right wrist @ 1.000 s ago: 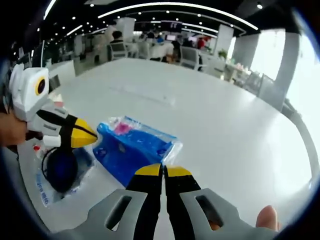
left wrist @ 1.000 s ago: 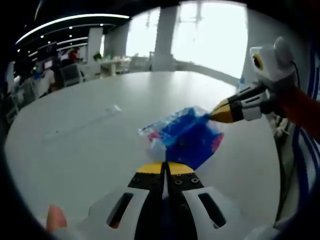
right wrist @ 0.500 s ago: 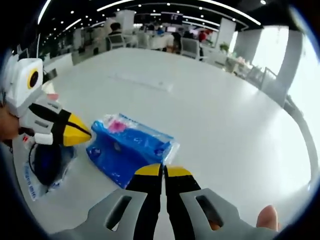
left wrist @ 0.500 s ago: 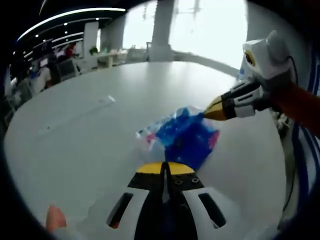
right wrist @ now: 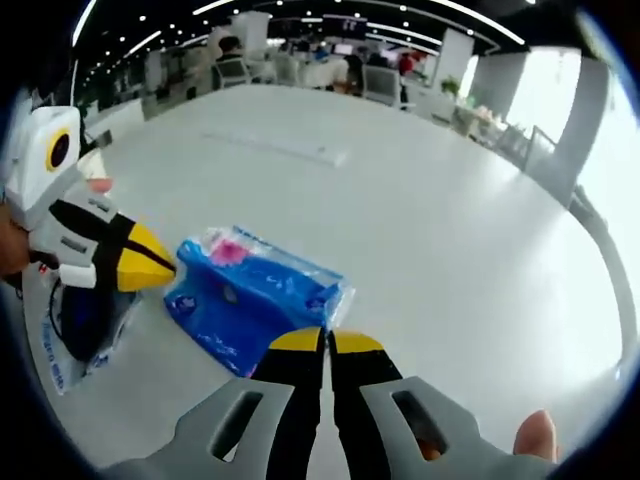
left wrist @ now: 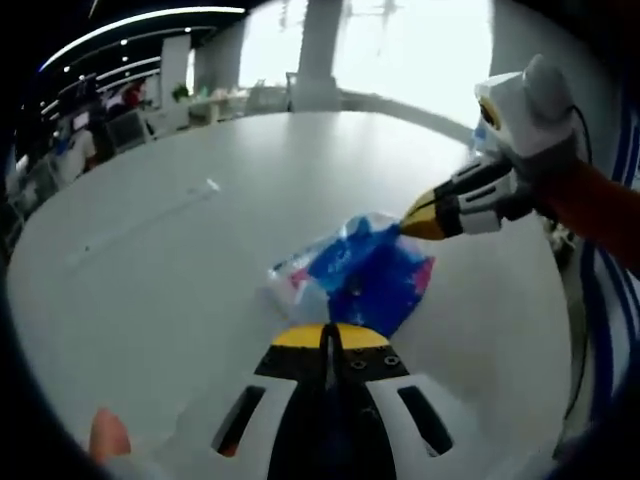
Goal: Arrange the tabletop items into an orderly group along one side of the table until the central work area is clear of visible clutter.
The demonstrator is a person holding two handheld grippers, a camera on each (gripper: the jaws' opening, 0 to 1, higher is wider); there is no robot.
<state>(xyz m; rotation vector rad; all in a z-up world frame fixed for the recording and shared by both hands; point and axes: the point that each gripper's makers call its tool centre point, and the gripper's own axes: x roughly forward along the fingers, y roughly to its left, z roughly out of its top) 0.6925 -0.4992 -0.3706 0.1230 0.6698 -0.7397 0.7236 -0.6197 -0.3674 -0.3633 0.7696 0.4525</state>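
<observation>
Both tongs are pressed together, flanking the blue packet (right wrist: 255, 305): left tongs (left wrist: 327, 340) at one end, right tongs (right wrist: 322, 345) at the other, apparently to herd it toward the near desk (right wrist: 430, 230) edge, beside the bagged dark item (right wrist: 80, 315). Versus earlier, the packet sits slightly nearer that bag.

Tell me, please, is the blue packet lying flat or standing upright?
Flat: the blue packet lies with its broad face on the white table, between both shut hand-held grippers.
</observation>
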